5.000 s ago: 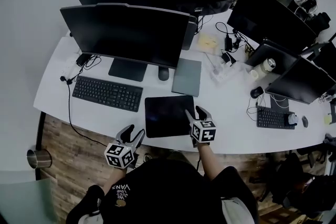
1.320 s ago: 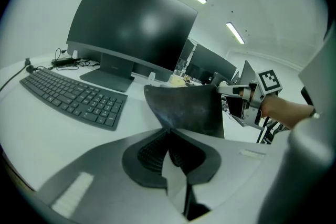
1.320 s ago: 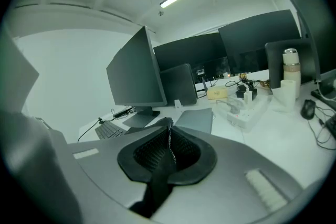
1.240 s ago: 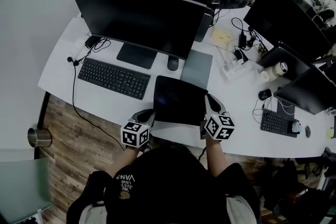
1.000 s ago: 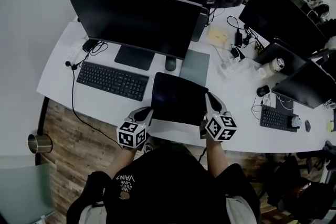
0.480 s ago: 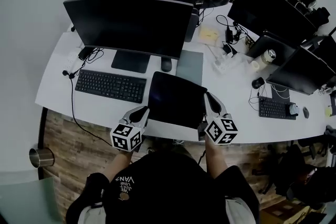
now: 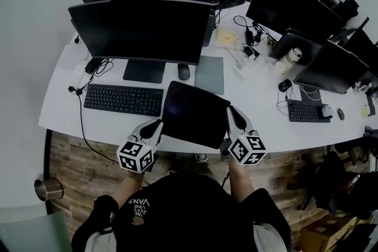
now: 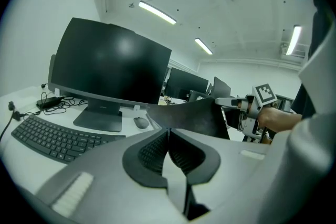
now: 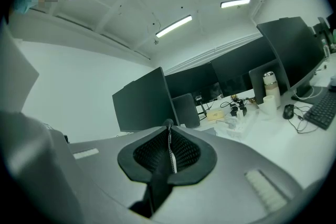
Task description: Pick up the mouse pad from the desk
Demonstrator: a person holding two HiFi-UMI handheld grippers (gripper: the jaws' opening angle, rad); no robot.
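Head view: left tool [image 7: 152,126] and right tool [image 7: 227,119] clamp the mouse pad [image 7: 190,114], keyboard [image 7: 123,100] and mouse [image 7: 183,72] nearby.

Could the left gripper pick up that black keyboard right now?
Probably not yet. The left gripper is shut on one edge of the black rectangular mouse pad, with the right gripper holding the opposite edge. The black keyboard lies uncovered nearby on the white desk; only that grip hinders it.
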